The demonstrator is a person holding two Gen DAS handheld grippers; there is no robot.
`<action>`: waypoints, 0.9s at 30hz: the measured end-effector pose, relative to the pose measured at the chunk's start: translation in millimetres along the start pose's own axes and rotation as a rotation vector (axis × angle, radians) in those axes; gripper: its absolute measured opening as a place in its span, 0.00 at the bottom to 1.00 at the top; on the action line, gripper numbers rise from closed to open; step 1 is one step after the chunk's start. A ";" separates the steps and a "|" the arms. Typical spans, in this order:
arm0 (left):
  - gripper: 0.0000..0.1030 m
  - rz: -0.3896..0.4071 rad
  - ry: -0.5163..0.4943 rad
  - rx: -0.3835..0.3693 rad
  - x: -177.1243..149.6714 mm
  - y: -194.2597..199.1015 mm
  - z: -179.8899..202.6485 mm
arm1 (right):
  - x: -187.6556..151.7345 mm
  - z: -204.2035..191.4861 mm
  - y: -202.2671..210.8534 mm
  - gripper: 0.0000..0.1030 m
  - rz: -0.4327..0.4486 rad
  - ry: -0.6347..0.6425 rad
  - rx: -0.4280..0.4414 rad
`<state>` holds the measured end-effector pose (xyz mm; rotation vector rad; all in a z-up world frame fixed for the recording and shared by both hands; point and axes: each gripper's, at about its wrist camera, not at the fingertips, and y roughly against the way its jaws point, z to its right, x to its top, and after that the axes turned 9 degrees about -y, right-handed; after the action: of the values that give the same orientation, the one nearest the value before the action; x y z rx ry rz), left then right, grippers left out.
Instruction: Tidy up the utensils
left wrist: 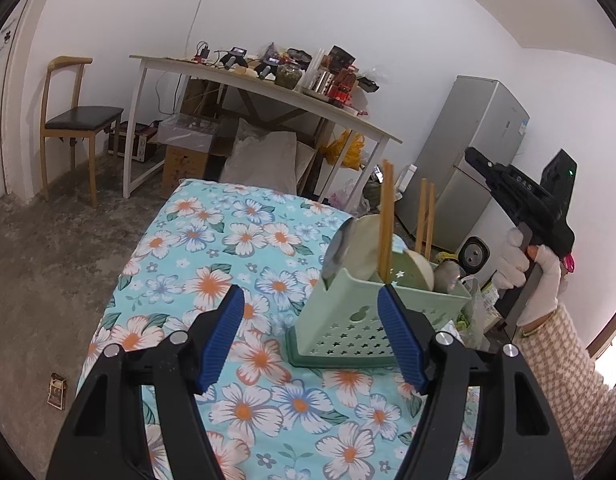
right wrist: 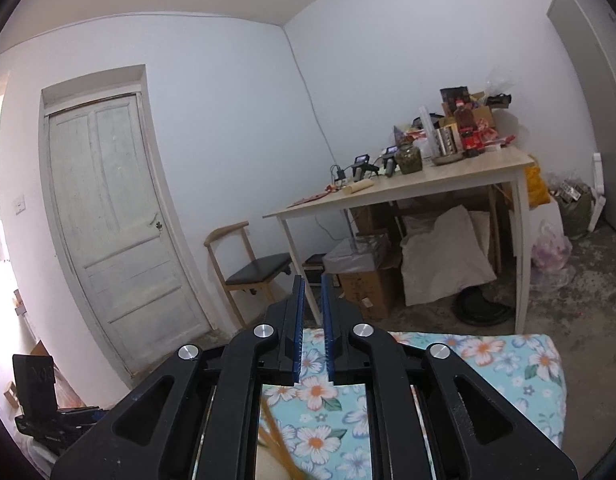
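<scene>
I see the table (left wrist: 196,240) – blue floral cloth cover | on it directly – green utensil caddy (left wrist: 371,316), upright near the right edge

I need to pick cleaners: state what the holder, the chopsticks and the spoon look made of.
Holder: likely plastic, matte pale green, with moulded star holes. Chopsticks: wood or bamboo by their tan, dull look. Spoon: probably steel, since its grey bowl reflects light.

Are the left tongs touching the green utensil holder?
Cannot tell. In the left wrist view the left tongs stand open, and one pad overlaps the green utensil holder, so neither a gap nor contact shows.
</scene>
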<state>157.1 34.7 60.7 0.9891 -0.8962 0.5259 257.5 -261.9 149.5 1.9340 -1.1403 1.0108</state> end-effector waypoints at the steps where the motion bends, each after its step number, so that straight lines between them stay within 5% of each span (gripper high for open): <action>1: 0.65 0.005 -0.001 -0.004 0.7 2.6 2.1 | 0.2 -0.7 5.7 0.14 0.006 -0.005 -0.004; 8: 0.65 0.033 -0.027 -0.033 1.4 20.3 21.3 | -26.0 -21.5 76.7 0.33 0.045 -0.083 -0.070; 12: 0.74 0.037 -0.060 -0.012 -0.9 30.6 35.8 | -62.5 -43.1 106.6 0.64 0.028 -0.109 -0.129; 16: 0.84 0.066 -0.127 0.090 -4.8 48.4 57.6 | -96.0 -65.9 124.5 0.93 0.022 -0.097 -0.255; 22: 0.95 0.112 -0.177 0.206 -9.1 72.3 80.2 | -124.3 -87.0 136.3 0.92 0.004 -0.033 -0.427; 27: 0.95 0.101 -0.198 0.266 -13.1 81.2 90.1 | -144.1 -92.2 144.9 0.92 -0.038 -0.025 -0.432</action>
<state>54.1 -6.1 111.9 1.2582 -1.0759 0.6528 54.4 -186.6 91.6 1.6179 -1.2153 0.6540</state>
